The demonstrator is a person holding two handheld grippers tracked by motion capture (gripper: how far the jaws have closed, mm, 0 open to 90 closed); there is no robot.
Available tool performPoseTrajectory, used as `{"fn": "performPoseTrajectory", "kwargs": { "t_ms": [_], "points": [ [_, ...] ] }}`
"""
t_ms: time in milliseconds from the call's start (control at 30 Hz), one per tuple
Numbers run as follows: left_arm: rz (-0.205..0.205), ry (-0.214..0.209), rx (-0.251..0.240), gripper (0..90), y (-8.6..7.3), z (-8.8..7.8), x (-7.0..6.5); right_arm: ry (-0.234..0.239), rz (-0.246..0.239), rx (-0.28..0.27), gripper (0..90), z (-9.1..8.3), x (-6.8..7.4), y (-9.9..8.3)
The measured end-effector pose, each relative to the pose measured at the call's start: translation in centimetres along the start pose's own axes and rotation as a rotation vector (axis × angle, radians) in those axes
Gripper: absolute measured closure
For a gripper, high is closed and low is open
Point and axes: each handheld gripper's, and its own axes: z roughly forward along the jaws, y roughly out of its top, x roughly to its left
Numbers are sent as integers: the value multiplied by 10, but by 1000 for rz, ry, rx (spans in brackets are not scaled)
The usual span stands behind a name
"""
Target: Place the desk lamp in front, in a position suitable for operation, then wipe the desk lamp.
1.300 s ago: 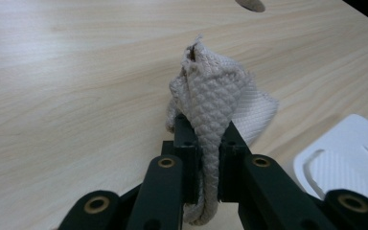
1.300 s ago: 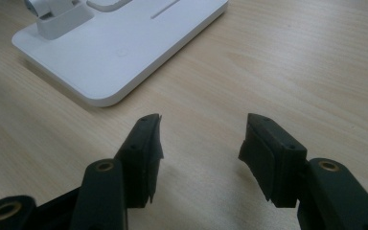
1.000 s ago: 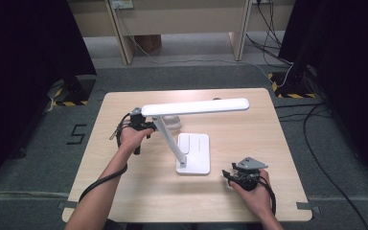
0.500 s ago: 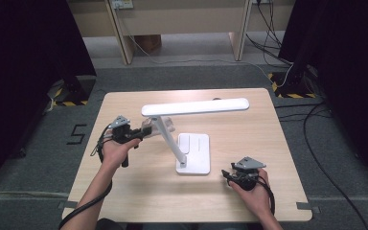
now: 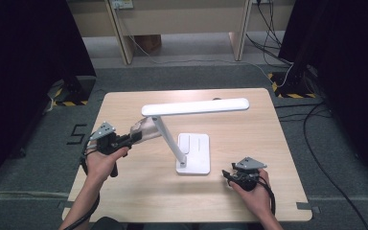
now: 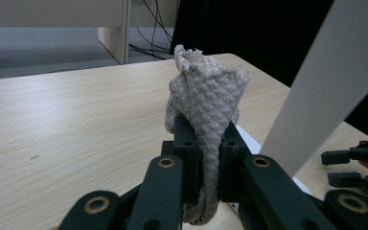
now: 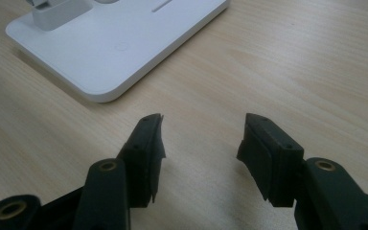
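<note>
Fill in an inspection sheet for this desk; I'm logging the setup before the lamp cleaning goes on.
Surface: wooden table, bare around the lamp.
Job's things: beige cloth bunched and clamped in the left gripper, close to the arm of the white desk lamp, which stands on its flat base.
Clutter: nothing seen.
Grippers: left gripper shut on the cloth; right gripper open, nothing between its jaws, low over the table near the lamp base.
Cables: one trails from each gripper; more lie on the floor at the right.
Surroundings: grey floor, black curtains, wooden furniture legs behind.
</note>
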Motion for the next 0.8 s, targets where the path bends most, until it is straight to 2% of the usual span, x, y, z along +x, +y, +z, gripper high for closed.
{"fn": "performPoseTrajectory", "kwargs": {
  "t_ms": [167,233,300,633,800],
  "points": [
    [18,0,-16,822,6,-21,-9,-2,2,3,490,0,-1,0],
    [19,1,-22,822,7,-24,-10,-4,5,1,490,0,-1,0],
    [26,20,-57,822,11,-34,-14,-5,10,1,490,0,-1,0],
    [34,22,-92,822,17,-51,-18,-4,3,15,489,2,-1,1],
    [52,12,-114,822,20,-62,-19,2,5,21,489,3,-2,1]
  ]
}}
